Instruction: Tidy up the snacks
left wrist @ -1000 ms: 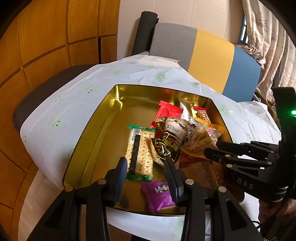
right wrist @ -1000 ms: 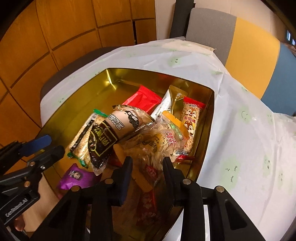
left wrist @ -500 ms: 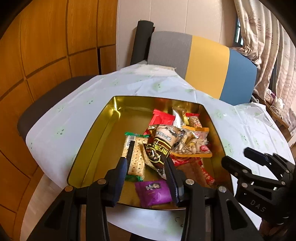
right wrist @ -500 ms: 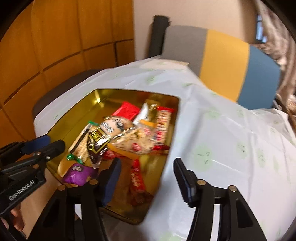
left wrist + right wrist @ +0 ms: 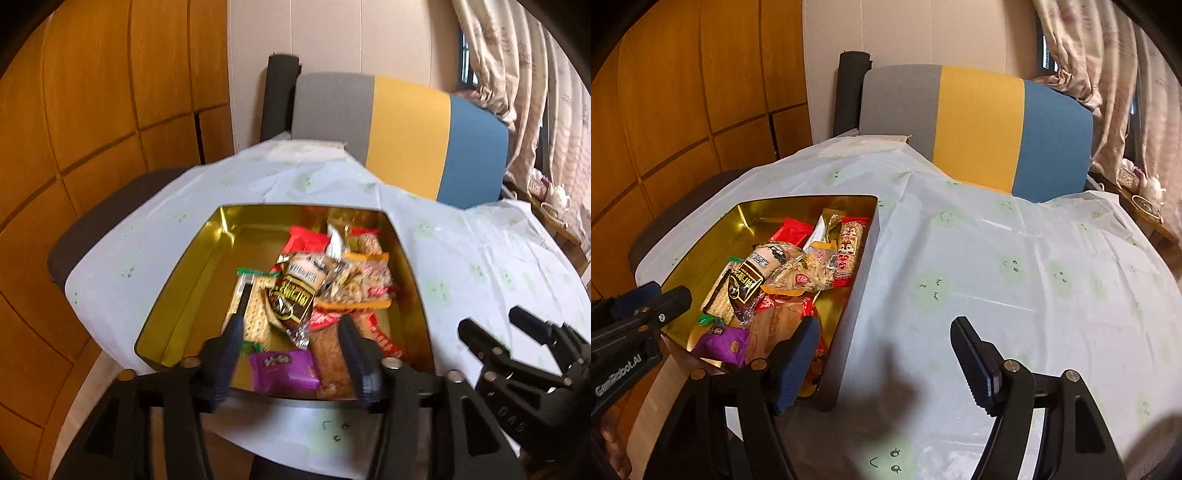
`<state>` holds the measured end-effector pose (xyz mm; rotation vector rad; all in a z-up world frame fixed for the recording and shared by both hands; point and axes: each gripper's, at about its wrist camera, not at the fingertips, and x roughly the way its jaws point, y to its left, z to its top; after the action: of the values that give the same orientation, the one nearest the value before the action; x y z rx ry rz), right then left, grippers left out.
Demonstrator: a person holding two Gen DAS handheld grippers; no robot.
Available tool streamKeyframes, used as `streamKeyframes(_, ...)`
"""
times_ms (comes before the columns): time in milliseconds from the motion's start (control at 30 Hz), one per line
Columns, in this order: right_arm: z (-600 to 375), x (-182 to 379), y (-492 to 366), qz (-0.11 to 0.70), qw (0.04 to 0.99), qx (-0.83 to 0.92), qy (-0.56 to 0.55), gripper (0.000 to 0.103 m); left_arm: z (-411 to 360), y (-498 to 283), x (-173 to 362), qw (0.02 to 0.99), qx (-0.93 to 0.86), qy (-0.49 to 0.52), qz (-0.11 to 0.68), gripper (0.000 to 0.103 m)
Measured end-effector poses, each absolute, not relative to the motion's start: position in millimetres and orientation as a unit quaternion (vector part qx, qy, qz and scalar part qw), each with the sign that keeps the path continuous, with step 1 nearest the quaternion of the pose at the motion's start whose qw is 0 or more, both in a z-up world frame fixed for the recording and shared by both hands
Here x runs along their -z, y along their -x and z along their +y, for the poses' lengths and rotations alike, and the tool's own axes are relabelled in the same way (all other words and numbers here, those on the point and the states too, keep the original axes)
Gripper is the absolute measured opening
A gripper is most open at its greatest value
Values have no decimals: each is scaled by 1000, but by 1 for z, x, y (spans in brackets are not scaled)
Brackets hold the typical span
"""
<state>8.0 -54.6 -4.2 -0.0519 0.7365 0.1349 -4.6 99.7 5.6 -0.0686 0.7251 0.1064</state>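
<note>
Snacks all sit piled in the gold tin [image 5: 184, 295] on the white-clothed table [image 5: 1015, 258], none left on the cloth in either view, so gathering looks done; what's left, by my read, is maybe tidying the heap or nothing

Left to right in the tin: cracker pack with green ends [image 5: 255, 310], purple packet [image 5: 284, 371] at the near edge, dark brown-and-gold packet [image 5: 295, 295] on top, red packet [image 5: 308, 238] toward the back, clear bag with orange borders [image 5: 360, 280] that looks like seeds, chipmunk-print bar [image 5: 849, 247] by the right wall

Left tongs [image 5: 291, 354] spread, have just been opening, nothing between them, hanging over the tin's near edge. Right tongs [image 5: 882, 354] spread wide, also just been opening, empty, over bare cloth just right of the tin

Writing: "GenRobot.AI" on the left tongs' body in the right wrist view; "DAS" on the right tongs' body in the left view. Packet print is Chinese, too blurred to read
</note>
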Motion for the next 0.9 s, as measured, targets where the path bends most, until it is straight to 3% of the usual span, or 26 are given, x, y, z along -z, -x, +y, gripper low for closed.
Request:
streamKeyframes(167,-58,3,-4,352,934,-62,21,75,89,16,-21,951,-88,-4,297,58)
streamKeyframes(367,-61,4,-2,353,933,-63,17,75,93,12,-17,943,-81,21,322,58)
streamKeyframes(900,-49,5,3,350,934,-69,33,77,102,17,-23,949,-108,22,295,58)
